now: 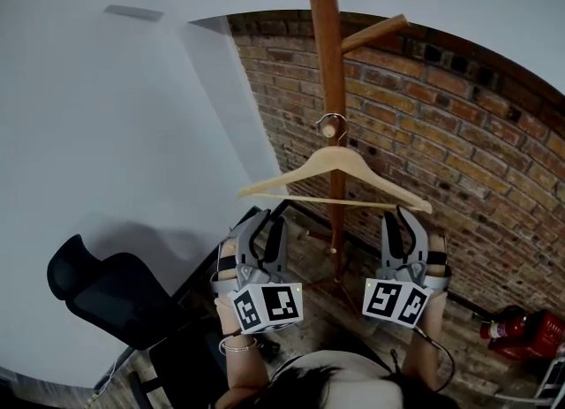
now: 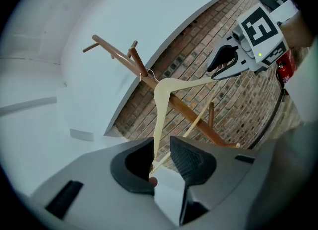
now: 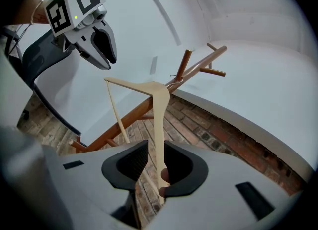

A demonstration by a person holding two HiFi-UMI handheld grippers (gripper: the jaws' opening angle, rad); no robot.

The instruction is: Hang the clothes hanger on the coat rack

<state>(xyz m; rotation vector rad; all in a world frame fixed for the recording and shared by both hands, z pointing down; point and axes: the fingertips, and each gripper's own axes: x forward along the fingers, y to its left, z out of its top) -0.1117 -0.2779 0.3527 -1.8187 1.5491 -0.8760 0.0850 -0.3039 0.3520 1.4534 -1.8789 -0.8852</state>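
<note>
A pale wooden clothes hanger (image 1: 340, 162) hangs level by its metal hook (image 1: 333, 120) on a short peg of the brown wooden coat rack (image 1: 327, 45). My left gripper (image 1: 265, 222) is just under the hanger's left tip and my right gripper (image 1: 404, 220) just under its right tip. In the left gripper view the hanger (image 2: 164, 92) runs down between the open jaws of the left gripper (image 2: 161, 147), lying against one jaw with a gap to the other. The right gripper (image 3: 155, 152) likewise stands open round the hanger (image 3: 159, 100), which rests on one jaw only.
A red brick wall (image 1: 459, 133) stands behind the rack, with a white wall (image 1: 115, 133) at left. A black office chair (image 1: 106, 297) sits low at left. A red fire extinguisher (image 1: 530, 332) lies at the lower right. An upper rack arm (image 1: 375, 34) juts right.
</note>
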